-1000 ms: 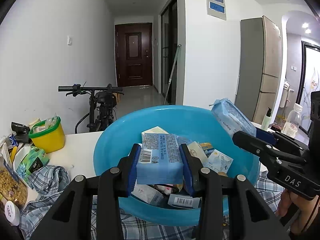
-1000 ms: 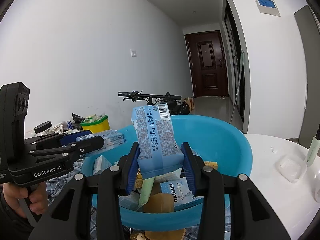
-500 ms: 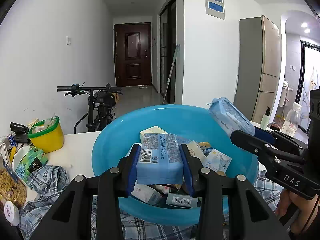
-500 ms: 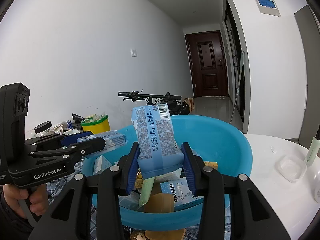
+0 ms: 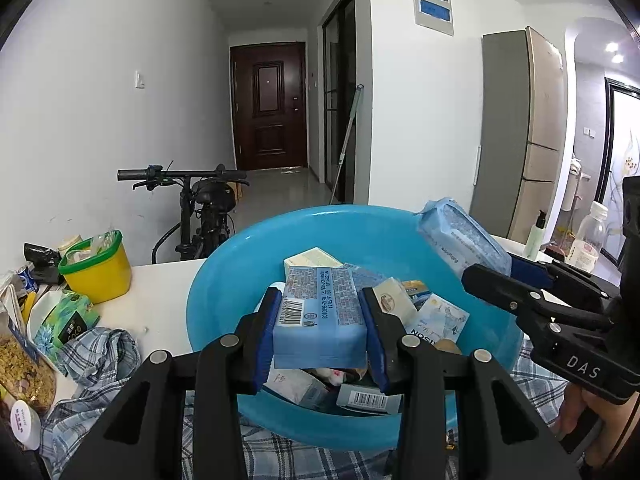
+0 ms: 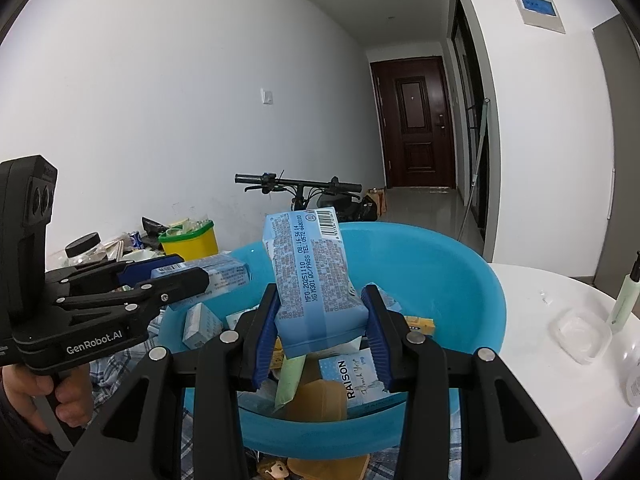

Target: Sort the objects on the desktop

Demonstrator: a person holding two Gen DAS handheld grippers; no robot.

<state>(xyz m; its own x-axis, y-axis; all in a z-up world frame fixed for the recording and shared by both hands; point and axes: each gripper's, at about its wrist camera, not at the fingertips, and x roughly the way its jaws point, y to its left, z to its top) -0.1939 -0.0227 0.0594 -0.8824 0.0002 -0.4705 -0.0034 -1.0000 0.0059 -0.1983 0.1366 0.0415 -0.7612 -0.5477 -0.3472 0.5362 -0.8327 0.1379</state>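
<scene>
A white table (image 5: pixel 160 280) stands in a bright room with a dark door at the end of the hall, and the blue basin (image 5: pixel 240 264) on it is the landmark here. Left of the basin stand a yellow tub (image 5: pixel 98 268) and a green packet (image 5: pixel 66 322), with a checked cloth (image 5: pixel 100 352) near them. Above the basin's near rim the left gripper (image 5: pixel 320 316) is closed on a blue tissue pack (image 5: pixel 320 316), held flat, its long axis pointing away from the camera. To the right, also over the basin, the right gripper (image 6: pixel 320 316) clamps a second blue pack (image 6: pixel 312 280), standing up and leaning a little left. Both packs are directly above the basin, so I judge that dropping them needs only opening. Readable writing: "MFG:20251110" on the second pack, "RAISON" on a box (image 6: pixel 354 380) inside the basin, "GenRobot.AI" and "DAS" on the grippers.
</scene>
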